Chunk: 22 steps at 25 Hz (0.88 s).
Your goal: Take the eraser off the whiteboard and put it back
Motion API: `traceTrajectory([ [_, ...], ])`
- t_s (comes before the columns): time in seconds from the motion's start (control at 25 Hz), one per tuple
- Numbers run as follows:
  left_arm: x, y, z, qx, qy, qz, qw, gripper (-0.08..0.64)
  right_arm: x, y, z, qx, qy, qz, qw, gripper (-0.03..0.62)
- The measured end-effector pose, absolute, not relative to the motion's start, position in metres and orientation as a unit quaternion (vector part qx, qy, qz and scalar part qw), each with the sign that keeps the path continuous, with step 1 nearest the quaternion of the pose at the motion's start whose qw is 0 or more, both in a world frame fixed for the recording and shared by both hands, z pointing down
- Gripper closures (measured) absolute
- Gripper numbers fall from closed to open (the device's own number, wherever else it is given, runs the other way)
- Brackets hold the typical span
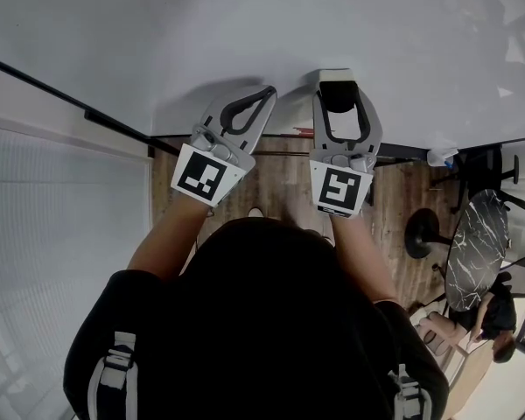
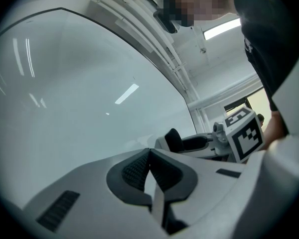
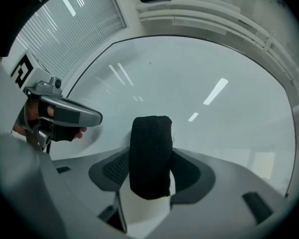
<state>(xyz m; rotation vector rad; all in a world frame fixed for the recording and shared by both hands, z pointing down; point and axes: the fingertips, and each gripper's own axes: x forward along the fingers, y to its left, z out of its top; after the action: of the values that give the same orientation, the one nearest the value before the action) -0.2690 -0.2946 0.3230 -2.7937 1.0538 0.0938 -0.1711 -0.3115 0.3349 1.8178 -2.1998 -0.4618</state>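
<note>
Stands facing a wide whiteboard, seen from above the head, with both forearms stretched toward it. Holds the left gripper on the left, near the board's lower part, with its fingers pressed together tip to tip and nothing between them. Holds the right gripper just beside it on the right, reaching slightly farther. Pinches the eraser there, with a pad against each of its sides and the jaws standing wide round it. Turns the eraser's black felt toward the near side and its white end toward the board; touching the surface or just short of it, cannot tell which. Carries a cube with square markers at the near end of each gripper. Below the board's lower edge, looks down on wooden floor. Far right, takes in a dark round table with a marbled top, a black chair and a seated person. On the left, passes white blinds next to the board's dark frame.
</note>
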Motion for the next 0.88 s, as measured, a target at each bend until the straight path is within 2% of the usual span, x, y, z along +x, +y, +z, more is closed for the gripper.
traceTrajectory([
  [0.48,-0.265,-0.276,0.320,-0.932,0.353,0.030,0.078,0.555,-0.164,-0.286,0.323,0.605,-0.777,-0.147,0.091,0.311],
  [0.88,-0.251,-0.248,0.325,-0.934,0.348,0.026,0.078,0.555,-0.151,-0.243,0.339,0.513,-0.856,-0.046,0.050,0.321],
])
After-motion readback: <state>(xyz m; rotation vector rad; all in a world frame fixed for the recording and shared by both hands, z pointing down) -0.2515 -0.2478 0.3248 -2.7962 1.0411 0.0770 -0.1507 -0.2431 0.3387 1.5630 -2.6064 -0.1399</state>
